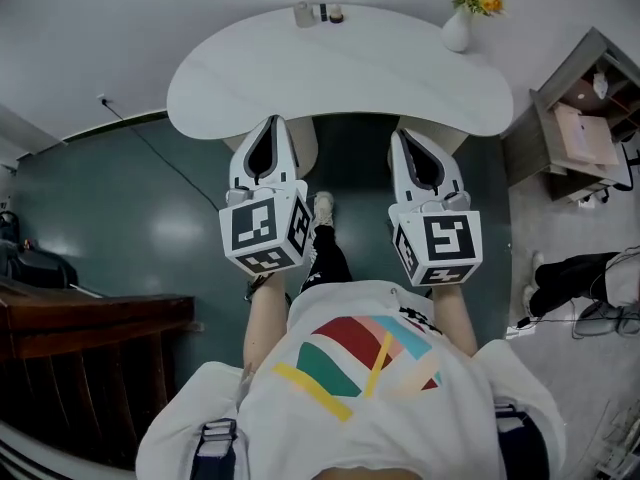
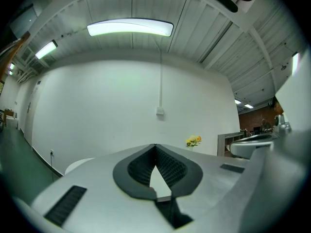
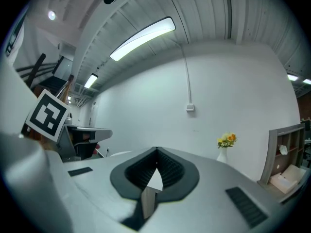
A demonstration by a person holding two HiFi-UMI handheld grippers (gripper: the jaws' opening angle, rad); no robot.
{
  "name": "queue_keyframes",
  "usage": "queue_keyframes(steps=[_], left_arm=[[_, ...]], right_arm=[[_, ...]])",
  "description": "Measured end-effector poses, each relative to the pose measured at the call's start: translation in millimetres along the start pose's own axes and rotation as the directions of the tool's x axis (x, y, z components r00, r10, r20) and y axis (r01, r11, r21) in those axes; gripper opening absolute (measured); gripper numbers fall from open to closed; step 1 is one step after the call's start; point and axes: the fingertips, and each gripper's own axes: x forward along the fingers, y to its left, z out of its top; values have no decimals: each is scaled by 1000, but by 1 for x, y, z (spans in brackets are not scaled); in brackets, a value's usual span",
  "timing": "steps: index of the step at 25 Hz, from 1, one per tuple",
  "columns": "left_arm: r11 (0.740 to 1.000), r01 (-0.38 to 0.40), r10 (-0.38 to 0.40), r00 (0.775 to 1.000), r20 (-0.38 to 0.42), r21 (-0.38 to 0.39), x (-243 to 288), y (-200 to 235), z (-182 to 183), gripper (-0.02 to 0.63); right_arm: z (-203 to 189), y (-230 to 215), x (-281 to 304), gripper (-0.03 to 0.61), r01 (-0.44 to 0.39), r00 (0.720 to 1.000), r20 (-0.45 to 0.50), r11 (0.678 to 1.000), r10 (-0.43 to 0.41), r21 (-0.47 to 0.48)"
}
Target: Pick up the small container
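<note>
Three small containers (image 1: pixel 318 14) stand close together at the far edge of the white rounded table (image 1: pixel 340 73); one is a pale jar (image 1: pixel 303 14). My left gripper (image 1: pixel 270 122) and right gripper (image 1: pixel 399 134) hover side by side over the table's near edge, well short of the containers. Both are shut with nothing between the jaws. In the left gripper view the fingertips of the gripper (image 2: pixel 155 145) meet, and the same holds for the gripper (image 3: pixel 156 149) in the right gripper view. The containers do not show in either gripper view.
A white vase of yellow flowers (image 1: pixel 460 23) stands at the table's far right, also seen as the vase (image 3: pixel 222 154) and the flowers (image 2: pixel 193 141). A grey shelf unit (image 1: pixel 585 118) is to the right, dark wooden furniture (image 1: pixel 90 328) to the left, and a cable (image 1: pixel 150 143) crosses the green floor.
</note>
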Motion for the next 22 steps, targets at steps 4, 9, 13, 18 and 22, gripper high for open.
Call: queue_keyframes(steps=[4,9,13,18,22], left_arm=[[1000,7,-8,1000,20,8,20,14,4,17],[1000,13,-13,1000,-13,5,45,21,-6,17],[1000,30,-30,999,-25,8,54,18,-10,17],[999,49,-49,998,-42,9,65,19,-20,17],[999,53,-53,998,-44,12,81,21,-24,17]], right_arm=[[-6,0,22,11,12,1000,-18,1000,-12,5],[-16,-5,43,11,11,998,-55,1000,-10,16],[-20,-6,56,11,1,998,-60,999,1,38],[-25,-2,72,11,-17,998,-67,999,20,46],[-28,-8,89,11,-18,997,-69,999,21,51]])
